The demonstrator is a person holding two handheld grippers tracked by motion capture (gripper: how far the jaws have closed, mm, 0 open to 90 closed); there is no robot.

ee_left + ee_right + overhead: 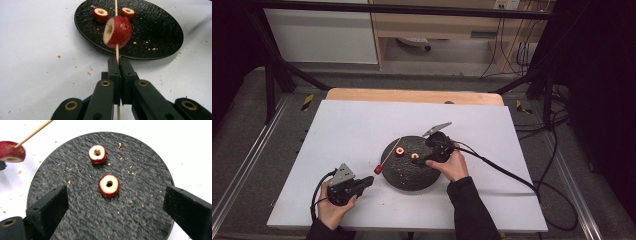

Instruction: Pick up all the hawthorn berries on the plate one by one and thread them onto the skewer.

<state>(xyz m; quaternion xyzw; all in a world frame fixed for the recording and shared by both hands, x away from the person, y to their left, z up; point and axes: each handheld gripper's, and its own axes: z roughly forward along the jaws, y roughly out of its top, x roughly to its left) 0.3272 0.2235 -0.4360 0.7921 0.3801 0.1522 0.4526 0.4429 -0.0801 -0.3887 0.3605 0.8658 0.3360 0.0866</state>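
- Left gripper (371,181), lower left of the high view, is clamping a thin wooden skewer (116,51); jaws pressed together on the stick just below the fruit.
- One cored red fruit piece (117,32), hawthorn-like, is already sitting threaded on the skewer, centre top of the left gripper view, hanging over the near rim of the black plate (160,30).
- Right gripper (116,202) is hovering over the plate with jaws standing wide and nothing between them.
- Nearer cored fruit ring (109,185) is lying centre frame in the right gripper view, between the jaws but untouched; second ring (97,154) is lying beyond it, upper middle.
- Judgement: next pick is the nearer ring. Pinching it by the red sides is keeping the bored hole free; light squeeze only, soft flesh may split.
- Skewer tip needs lining up with the hole before sliding.
- Surface: white sheet (352,125) over a wooden table, crumbs scattering around the plate.
- Room: dark frame rails, cables trailing right, pale cabinet at upper centre.
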